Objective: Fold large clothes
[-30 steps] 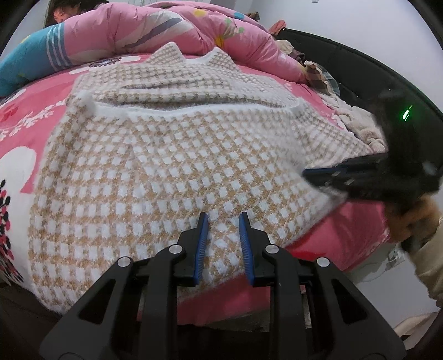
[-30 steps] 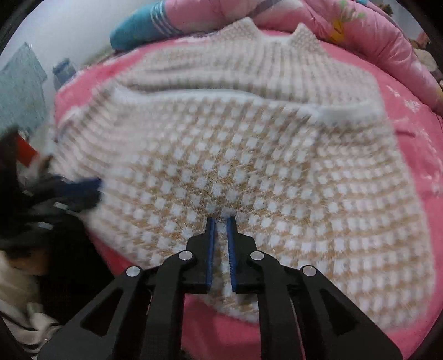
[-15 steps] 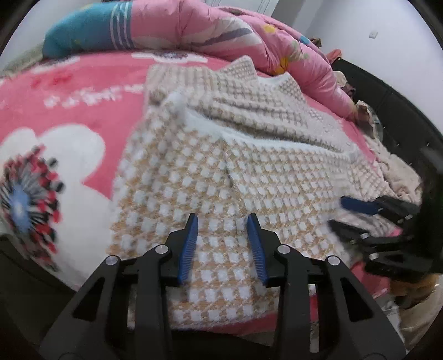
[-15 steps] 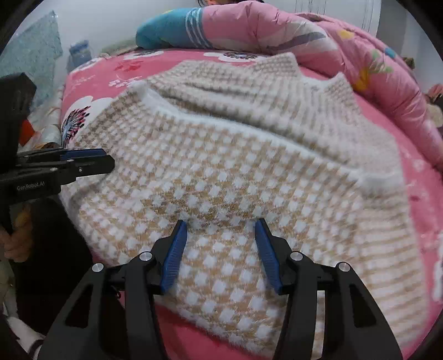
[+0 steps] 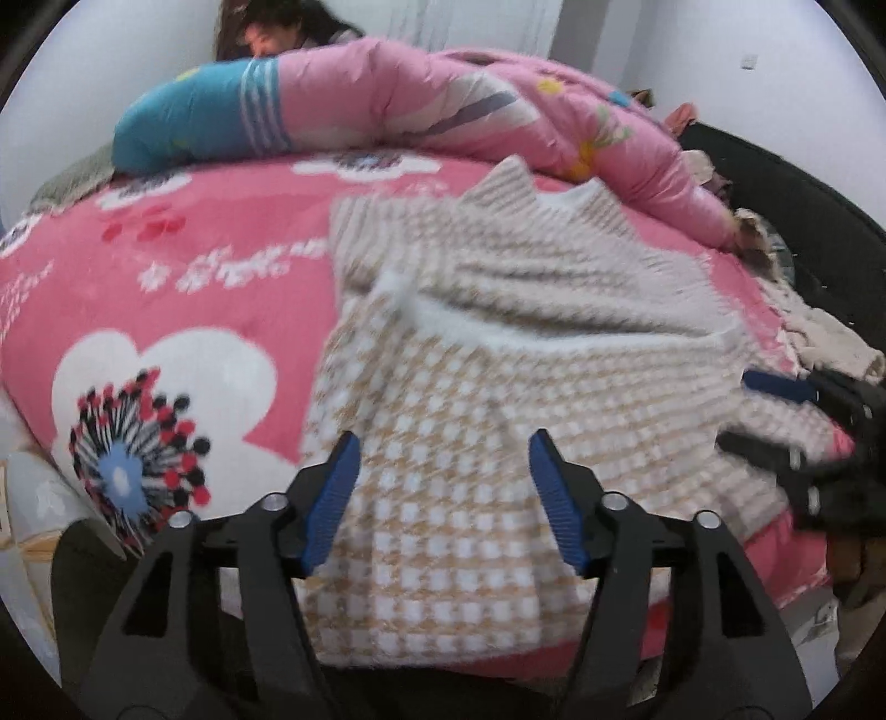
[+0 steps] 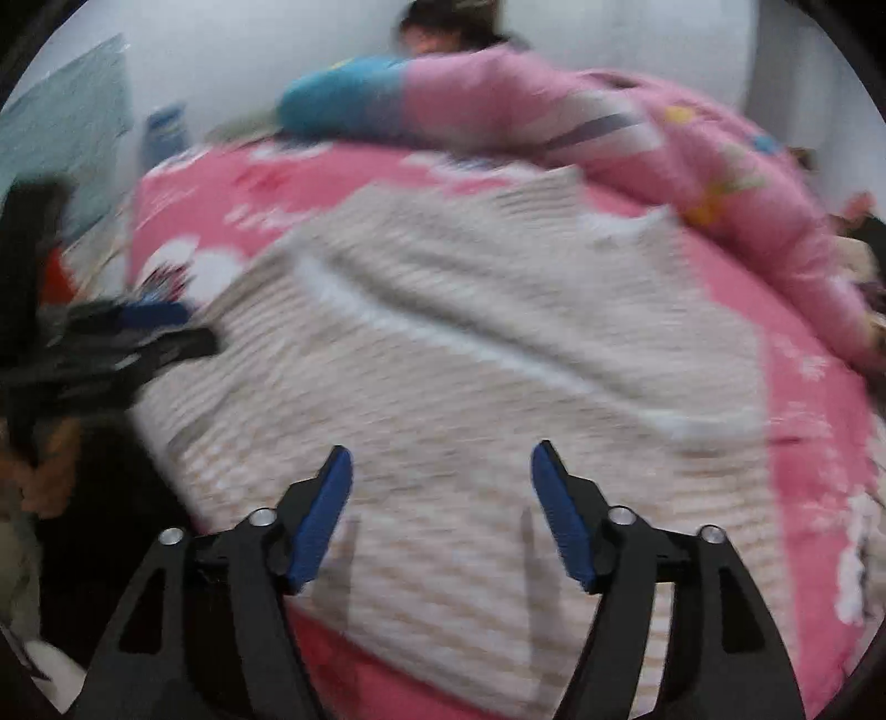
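A tan and white checked knit sweater (image 5: 498, 399) lies on the pink bed, its lower part folded up so a white hem band (image 5: 487, 327) crosses the middle. It also shows, blurred, in the right wrist view (image 6: 470, 387). My left gripper (image 5: 440, 459) is open and empty, held above the sweater's near edge. My right gripper (image 6: 440, 471) is open and empty above the near part of the sweater. The right gripper shows at the right edge of the left wrist view (image 5: 764, 410); the left gripper shows at the left edge of the right wrist view (image 6: 166, 332).
A pink floral bedspread (image 5: 166, 288) covers the bed. A rolled pink and blue quilt (image 5: 415, 105) lies along the far side, with a person's head (image 5: 277, 33) behind it. Loose clothes (image 5: 825, 332) lie at the right by a dark bed frame (image 5: 803, 183).
Both grippers went from nearly shut on the sweater's fabric to wide open, letting it go. Both drew back and up from the sweater; the left view swung left.
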The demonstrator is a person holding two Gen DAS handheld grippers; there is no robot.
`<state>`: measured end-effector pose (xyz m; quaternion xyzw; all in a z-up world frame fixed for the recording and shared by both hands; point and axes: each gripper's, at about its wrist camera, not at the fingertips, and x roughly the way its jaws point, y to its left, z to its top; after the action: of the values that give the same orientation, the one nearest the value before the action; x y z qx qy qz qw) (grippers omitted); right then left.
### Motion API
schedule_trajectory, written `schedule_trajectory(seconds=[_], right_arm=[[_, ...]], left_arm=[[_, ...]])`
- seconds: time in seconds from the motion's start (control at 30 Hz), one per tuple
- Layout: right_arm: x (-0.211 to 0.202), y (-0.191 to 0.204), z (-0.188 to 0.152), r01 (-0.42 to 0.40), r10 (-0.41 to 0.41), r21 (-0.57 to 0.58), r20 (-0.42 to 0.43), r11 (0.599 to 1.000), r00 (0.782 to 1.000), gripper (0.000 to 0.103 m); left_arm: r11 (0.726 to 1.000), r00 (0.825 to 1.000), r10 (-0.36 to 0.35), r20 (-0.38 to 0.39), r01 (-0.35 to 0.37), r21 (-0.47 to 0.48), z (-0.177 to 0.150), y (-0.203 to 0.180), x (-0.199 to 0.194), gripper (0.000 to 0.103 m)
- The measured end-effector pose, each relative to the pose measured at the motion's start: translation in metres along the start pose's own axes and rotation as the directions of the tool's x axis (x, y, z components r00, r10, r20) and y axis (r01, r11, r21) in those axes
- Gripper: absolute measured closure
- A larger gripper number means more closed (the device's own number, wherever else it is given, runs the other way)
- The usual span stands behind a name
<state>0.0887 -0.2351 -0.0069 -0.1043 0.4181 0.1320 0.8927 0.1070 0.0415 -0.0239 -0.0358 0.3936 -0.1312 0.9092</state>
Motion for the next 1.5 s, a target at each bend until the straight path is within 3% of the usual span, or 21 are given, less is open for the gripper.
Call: schedule_trajectory(seconds=[0.07,0.17,0.2,0.23,0.33,0.5,0.6,0.77,0.9,1.03,1.17,1.27,1.5], right_arm=[[0.001,-0.027,-0.003,0.068,-0.068,0.071,-0.005,0.995,0.998,0.030],[0.034,-0.077,-0.015,0.145,-0.126,0.226,-0.097,0.963,0.987,0.028],[0.057,-0.094,-0.028,0.150,-0.103,0.288,-0.170,0.946,0.980,0.025],[0.064,-0.102,-0.036,0.111,-0.057,0.333,-0.168,0.936,0.984,0.024],[0.053,-0.099,-0.029,0.118,-0.070,0.321,-0.157,0.940,0.985,0.024],[0.015,-0.112,-0.025,0.129,-0.117,0.374,-0.057,0.918,0.992,0.021],[0.041,-0.127,-0.039,0.167,-0.106,0.414,-0.168,0.895,0.980,0.021],[0.034,-0.110,-0.029,0.191,-0.140,0.384,-0.157,0.903,0.978,0.020],[0.011,-0.083,-0.004,0.105,-0.091,0.364,-0.054,0.925,0.994,0.020],[0.015,-0.067,0.010,0.033,-0.030,0.320,-0.012,0.947,0.999,0.015],[0.039,-0.056,0.007,0.027,-0.009,0.294,-0.065,0.955,0.998,0.014],[0.070,-0.052,-0.004,0.037,0.011,0.292,-0.160,0.956,0.987,0.007],[0.068,-0.053,-0.005,0.028,0.020,0.316,-0.146,0.948,0.989,0.007]], left_arm=[[1.000,1.000,-0.023,0.006,0.023,0.021,0.005,-0.007,-0.002,0.031],[0.998,1.000,-0.025,-0.015,0.026,0.055,0.012,-0.026,0.010,0.022],[0.998,0.999,-0.013,-0.030,0.014,0.059,0.013,-0.030,0.016,0.018],[0.998,0.998,0.003,-0.059,0.001,0.064,0.013,-0.034,0.027,0.018],[0.996,0.983,0.077,-0.165,-0.068,0.056,0.009,-0.036,0.061,0.018],[0.995,0.982,0.096,-0.164,-0.092,0.033,0.007,-0.040,0.062,0.014],[0.991,0.978,0.130,-0.165,-0.124,0.045,0.005,-0.046,0.067,0.010],[0.986,0.972,0.162,-0.168,-0.154,0.061,0.005,-0.051,0.070,0.008],[0.986,0.972,0.164,-0.171,-0.159,0.044,0.006,-0.050,0.072,0.008],[0.984,0.969,0.176,-0.171,-0.172,0.041,0.006,-0.052,0.073,0.008],[0.983,0.968,0.182,-0.172,-0.178,0.038,0.006,-0.053,0.073,0.008],[0.982,0.966,0.187,-0.177,-0.183,0.040,0.006,-0.053,0.074,0.008],[0.980,0.964,0.198,-0.179,-0.195,0.031,0.006,-0.053,0.074,0.008]])
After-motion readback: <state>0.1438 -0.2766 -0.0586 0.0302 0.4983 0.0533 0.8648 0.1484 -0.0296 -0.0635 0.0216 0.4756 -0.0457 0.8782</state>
